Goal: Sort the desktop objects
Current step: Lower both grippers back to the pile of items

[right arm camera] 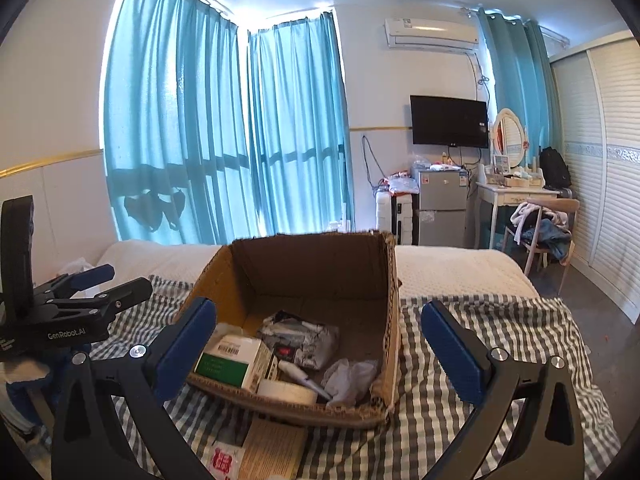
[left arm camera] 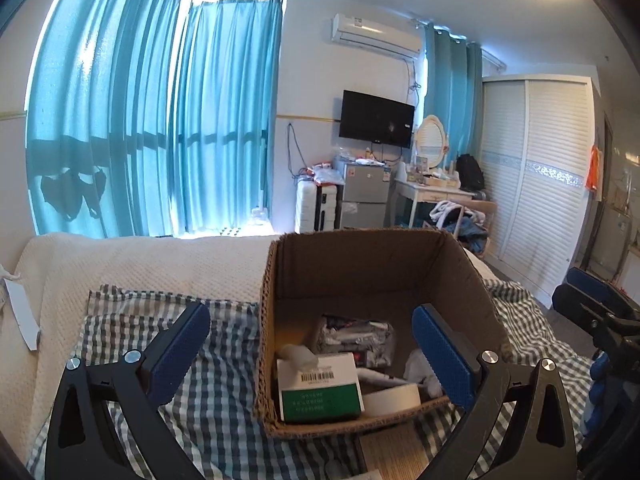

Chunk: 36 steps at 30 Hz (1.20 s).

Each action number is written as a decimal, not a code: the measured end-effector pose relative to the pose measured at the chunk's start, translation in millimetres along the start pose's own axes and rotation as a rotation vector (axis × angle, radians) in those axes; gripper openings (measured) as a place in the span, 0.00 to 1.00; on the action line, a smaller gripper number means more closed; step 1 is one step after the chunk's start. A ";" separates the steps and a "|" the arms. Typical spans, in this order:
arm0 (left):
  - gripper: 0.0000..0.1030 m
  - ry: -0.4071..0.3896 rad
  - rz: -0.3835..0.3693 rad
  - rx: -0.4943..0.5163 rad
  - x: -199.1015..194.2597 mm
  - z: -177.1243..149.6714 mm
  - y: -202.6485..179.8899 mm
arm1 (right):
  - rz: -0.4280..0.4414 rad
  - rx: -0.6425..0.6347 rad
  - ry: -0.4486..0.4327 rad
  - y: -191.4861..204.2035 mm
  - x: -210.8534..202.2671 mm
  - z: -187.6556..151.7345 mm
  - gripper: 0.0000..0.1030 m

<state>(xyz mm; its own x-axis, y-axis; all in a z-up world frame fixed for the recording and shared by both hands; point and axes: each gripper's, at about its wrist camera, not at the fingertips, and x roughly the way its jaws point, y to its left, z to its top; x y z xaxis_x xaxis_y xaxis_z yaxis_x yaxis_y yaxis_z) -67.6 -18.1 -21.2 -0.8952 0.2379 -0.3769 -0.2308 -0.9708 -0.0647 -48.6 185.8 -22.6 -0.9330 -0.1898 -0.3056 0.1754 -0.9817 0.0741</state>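
Both grippers [left arm camera: 312, 352] [right arm camera: 318, 350] gape empty before the cardboard box [right arm camera: 304, 276], its green-and-white carton [right arm camera: 232, 364] lying flat.

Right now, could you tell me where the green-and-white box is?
The green-and-white box lies inside the cardboard box, in its near left corner, beside the white tape roll.

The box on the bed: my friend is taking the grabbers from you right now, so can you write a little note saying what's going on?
Left gripper: open, holding nothing.
Right gripper: open, holding nothing.
The cardboard box sits on the checked cloth. Inside it: a green and white carton, a silver packet, a white pen-like tube, a tape roll and crumpled paper.
Done: those are sorted in.
Left: a brown booklet and a small red and white packet lie in front of the box.
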 end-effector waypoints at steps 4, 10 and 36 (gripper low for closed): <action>1.00 0.021 0.014 0.023 -2.1 -14.1 -1.4 | -0.014 -0.006 0.037 -2.8 -1.3 -13.9 1.00; 1.00 0.121 0.001 0.007 6.1 -41.8 1.2 | -0.021 0.011 0.095 -7.6 0.2 -37.5 1.00; 0.99 0.457 -0.046 -0.026 51.4 -146.4 -17.6 | -0.008 -0.067 0.360 -13.1 27.4 -125.4 0.95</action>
<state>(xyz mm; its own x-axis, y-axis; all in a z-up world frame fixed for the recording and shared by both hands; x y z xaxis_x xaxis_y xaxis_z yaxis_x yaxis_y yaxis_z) -53.7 7.0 -174.7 -0.6231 0.2493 -0.7413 -0.2517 -0.9613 -0.1117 -37.1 191.5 -150.9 -0.7660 -0.1638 -0.6216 0.1997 -0.9798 0.0120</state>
